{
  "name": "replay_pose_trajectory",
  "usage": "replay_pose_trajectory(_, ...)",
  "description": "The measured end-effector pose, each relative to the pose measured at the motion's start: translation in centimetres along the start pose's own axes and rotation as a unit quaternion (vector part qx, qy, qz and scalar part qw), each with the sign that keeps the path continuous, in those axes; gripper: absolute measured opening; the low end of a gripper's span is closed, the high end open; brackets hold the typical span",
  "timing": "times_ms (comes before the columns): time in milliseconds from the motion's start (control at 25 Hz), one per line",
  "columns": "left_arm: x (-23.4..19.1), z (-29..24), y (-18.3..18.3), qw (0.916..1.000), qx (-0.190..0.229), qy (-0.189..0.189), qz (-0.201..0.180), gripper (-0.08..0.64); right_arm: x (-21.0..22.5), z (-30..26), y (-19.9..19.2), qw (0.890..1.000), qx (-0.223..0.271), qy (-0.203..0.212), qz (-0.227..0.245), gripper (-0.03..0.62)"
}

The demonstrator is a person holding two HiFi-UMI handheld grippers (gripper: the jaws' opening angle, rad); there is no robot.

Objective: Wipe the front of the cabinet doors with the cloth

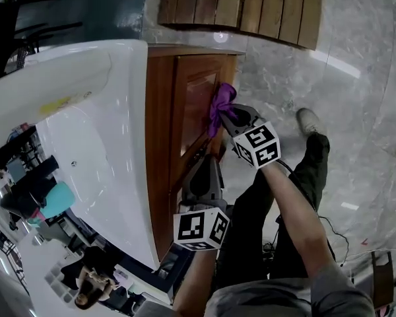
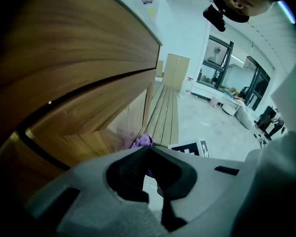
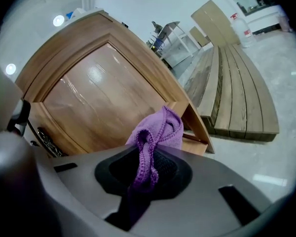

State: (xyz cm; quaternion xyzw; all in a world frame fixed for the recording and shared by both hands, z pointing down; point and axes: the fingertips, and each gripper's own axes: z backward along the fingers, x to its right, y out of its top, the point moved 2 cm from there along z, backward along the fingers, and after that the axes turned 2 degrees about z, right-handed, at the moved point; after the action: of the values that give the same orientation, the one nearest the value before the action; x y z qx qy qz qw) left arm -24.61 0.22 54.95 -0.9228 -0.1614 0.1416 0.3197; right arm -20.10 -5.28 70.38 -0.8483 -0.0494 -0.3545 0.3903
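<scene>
Our right claw (image 3: 149, 154) is clamped on the purple cloth (image 3: 162, 128), and the bunched end of the cloth lies against the door (image 3: 93, 102) panel. Our left claw (image 2: 148, 152) is closed on nothing, near that door. We judge we are mid-wipe. Next we should sweep the cloth across the panel with steady pressure.
</scene>
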Motion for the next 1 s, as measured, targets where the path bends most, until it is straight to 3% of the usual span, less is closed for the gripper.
replay_pose_trajectory(600, 1.0, -1.4, -0.4, 0.9999, -0.015, -0.003, 0.001, 0.008, 4.1, -0.5, -3.3, 0.997, -0.058, -0.035, -0.020, 0.051)
replay_pose_trajectory(1000, 2.7, 1.0, 0.1, 0.9999, -0.005, 0.006, 0.013, 0.008, 4.7, 6.1, -0.6, 0.999, -0.009, -0.026, -0.037, 0.051)
